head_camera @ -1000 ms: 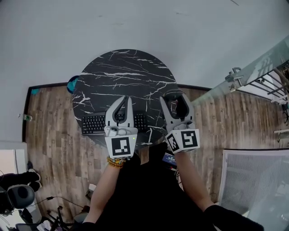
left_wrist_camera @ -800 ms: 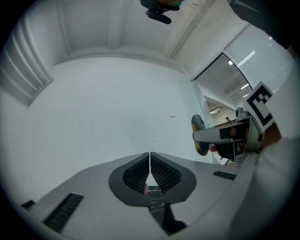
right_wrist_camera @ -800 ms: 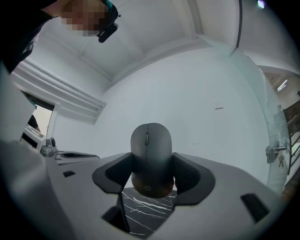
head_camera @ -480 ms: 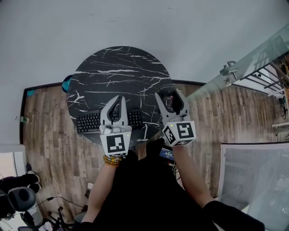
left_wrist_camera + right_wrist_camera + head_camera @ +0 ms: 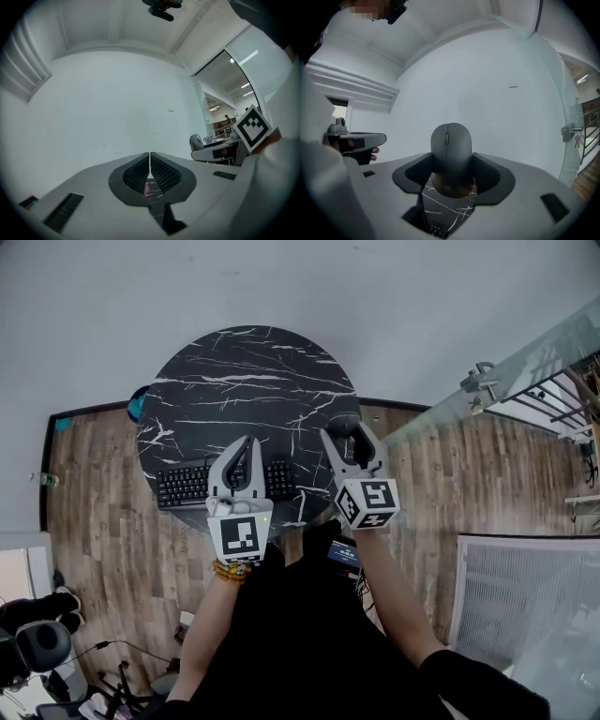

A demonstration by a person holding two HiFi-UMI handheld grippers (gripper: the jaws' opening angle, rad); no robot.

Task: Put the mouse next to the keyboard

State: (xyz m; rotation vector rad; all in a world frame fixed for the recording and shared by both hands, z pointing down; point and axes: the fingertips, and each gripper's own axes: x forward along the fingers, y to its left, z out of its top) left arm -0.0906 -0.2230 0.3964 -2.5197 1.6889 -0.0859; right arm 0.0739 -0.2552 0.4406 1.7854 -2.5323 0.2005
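Round bench point(image 5: 248, 371), black marble-look top with white veins running all over it, standing on a wood plank floor point(image 5: 98, 521) right up by a plain white wall. 1 thing lies on it: a black keyboard point(image 5: 185, 486), down at the near edge and a bit to the left, set lengthwise along the rim. Its middle is partly covered in the head view.

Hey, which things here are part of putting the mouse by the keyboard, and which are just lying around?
Job in hand:
grey computer mouse, held in the right gripper
black keyboard
round black marble table

Lying about:
teal object beside the table
black office chair
glass door
left gripper, shut and empty
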